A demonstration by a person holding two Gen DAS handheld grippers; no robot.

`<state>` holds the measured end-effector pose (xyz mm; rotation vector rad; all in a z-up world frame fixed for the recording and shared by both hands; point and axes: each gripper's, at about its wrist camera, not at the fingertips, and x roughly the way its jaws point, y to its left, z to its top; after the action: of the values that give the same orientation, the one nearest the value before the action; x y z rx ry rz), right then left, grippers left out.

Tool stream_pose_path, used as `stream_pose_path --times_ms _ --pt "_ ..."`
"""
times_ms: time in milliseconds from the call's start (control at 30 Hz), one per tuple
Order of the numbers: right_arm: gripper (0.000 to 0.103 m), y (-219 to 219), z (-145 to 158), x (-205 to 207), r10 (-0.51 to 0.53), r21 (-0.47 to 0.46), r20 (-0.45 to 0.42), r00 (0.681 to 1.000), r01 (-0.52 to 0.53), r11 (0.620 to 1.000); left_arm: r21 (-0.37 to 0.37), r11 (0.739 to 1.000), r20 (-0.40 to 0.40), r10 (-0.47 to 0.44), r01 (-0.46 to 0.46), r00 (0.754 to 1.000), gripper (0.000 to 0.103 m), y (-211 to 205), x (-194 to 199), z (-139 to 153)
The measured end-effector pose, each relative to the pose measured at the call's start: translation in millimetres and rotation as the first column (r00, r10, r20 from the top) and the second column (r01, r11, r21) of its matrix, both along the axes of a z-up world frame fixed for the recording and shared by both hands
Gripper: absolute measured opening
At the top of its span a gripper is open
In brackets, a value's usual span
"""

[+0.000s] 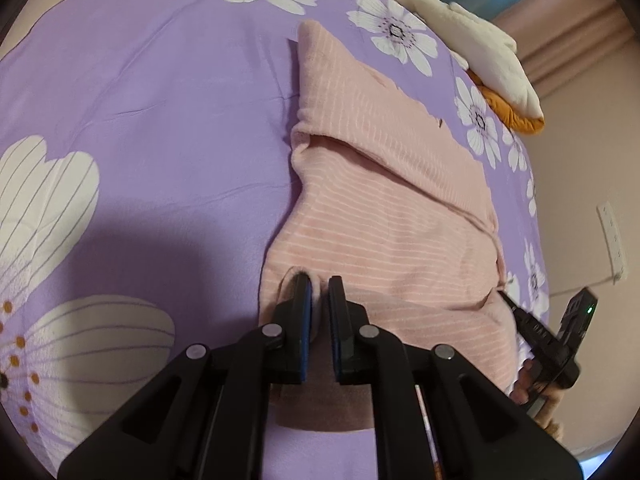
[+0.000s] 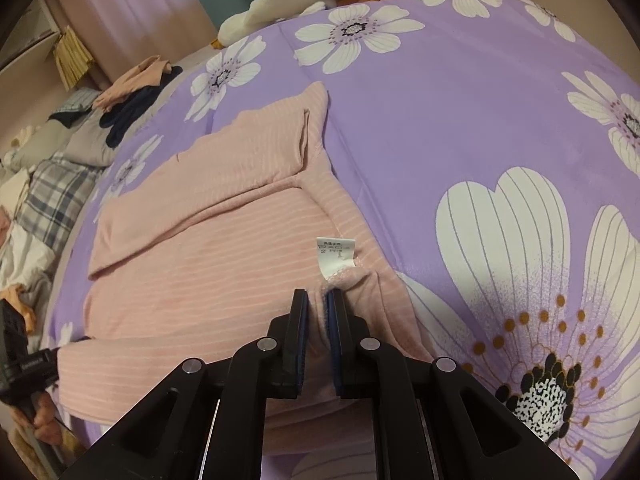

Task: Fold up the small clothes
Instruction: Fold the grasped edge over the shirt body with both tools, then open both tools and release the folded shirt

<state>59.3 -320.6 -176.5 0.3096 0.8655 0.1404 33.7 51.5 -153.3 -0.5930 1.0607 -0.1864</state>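
A pink striped garment (image 1: 384, 200) lay partly folded on a bed covered by a purple quilt (image 1: 160, 100) printed with large white flowers. In the left wrist view the left tongs (image 1: 320, 284) stood almost closed at the garment's near edge, with a small fold of the pink cloth pinched between the blue-lined pads. In the right wrist view the right tongs (image 2: 318, 296) were likewise nearly closed, gripping a ridge of the same cloth at the other near corner, just below a white care label (image 2: 334, 256) that stuck up from the seam. The two tongs thus held the garment's near edge at its two ends, and the rest of it stretched away over the quilt, with a sleeve (image 2: 280, 136) folded across the upper part. At the right edge of the left view the other tool and the fingers holding it showed beside the cloth. A white and orange plush toy (image 1: 460, 36) lay at the far side of the bed, and a heap of other clothes (image 2: 60, 152) lay beside the quilt at the left of the right view.
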Motion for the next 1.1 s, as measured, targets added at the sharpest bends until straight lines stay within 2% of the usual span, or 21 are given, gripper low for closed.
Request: stream_pose_path --times_ms 67,133,233,300,367,433,500,633,833,1000,1100 --pt "0.009 3.5 1.5 0.0 0.000 -0.034 0.002 1.000 0.000 0.999 0.014 1.000 0.007 0.008 -0.008 1.000 0.006 -0.3 -3.5 6.4" --pt "0.010 7.1 2.7 0.3 0.000 -0.069 0.005 1.000 0.001 0.998 0.058 0.998 0.040 0.023 -0.025 0.999 0.006 0.8 -11.9 19.0" --pt "0.010 13.2 6.9 -1.1 -0.008 -0.136 0.017 1.000 0.010 0.991 0.068 0.997 0.077 0.036 -0.041 0.996 0.009 7.3 -22.4 32.8" --pt "0.017 18.5 13.4 -5.0 -0.015 -0.192 0.040 0.999 0.023 0.981 0.070 0.996 0.097 0.039 -0.046 0.995 0.015 11.7 -30.8 41.1" --pt "0.043 24.0 21.2 -11.1 -0.007 -0.236 0.074 0.997 0.024 0.972 0.090 0.995 0.111 0.039 -0.049 0.993 0.023 14.2 -38.8 45.8" --pt "0.048 29.3 30.0 -17.7 0.022 -0.244 0.102 0.995 0.004 0.970 0.112 0.992 0.111 0.041 -0.053 0.993 0.028 15.1 -45.3 47.6" --pt "0.049 36.0 39.1 -23.4 0.058 -0.255 0.119 0.991 -0.026 0.967 0.131 0.990 0.110 0.042 -0.056 0.993 0.030 16.4 -52.9 47.5" --pt "0.063 57.3 53.9 -36.3 0.161 -0.279 0.149 0.976 -0.114 0.953 0.151 0.987 0.102 0.033 -0.049 0.994 0.042 19.2 -65.6 44.4" --pt "0.064 94.2 50.4 -45.9 0.352 -0.291 0.121 0.928 -0.306 0.907 0.160 0.987 0.076 0.023 -0.035 0.997 0.045 20.8 -76.8 36.4" --pt "0.064 115.6 39.3 -50.6 0.413 -0.315 0.072 0.908 -0.372 0.873 0.166 0.986 0.065 -0.002 -0.009 0.998 0.048 17.1 -84.7 31.0" --pt "0.064 119.0 38.0 -57.6 0.423 -0.323 0.066 0.904 -0.382 0.866 0.167 0.986 0.048 -0.002 -0.006 0.999 0.049 17.7 -86.6 25.4"
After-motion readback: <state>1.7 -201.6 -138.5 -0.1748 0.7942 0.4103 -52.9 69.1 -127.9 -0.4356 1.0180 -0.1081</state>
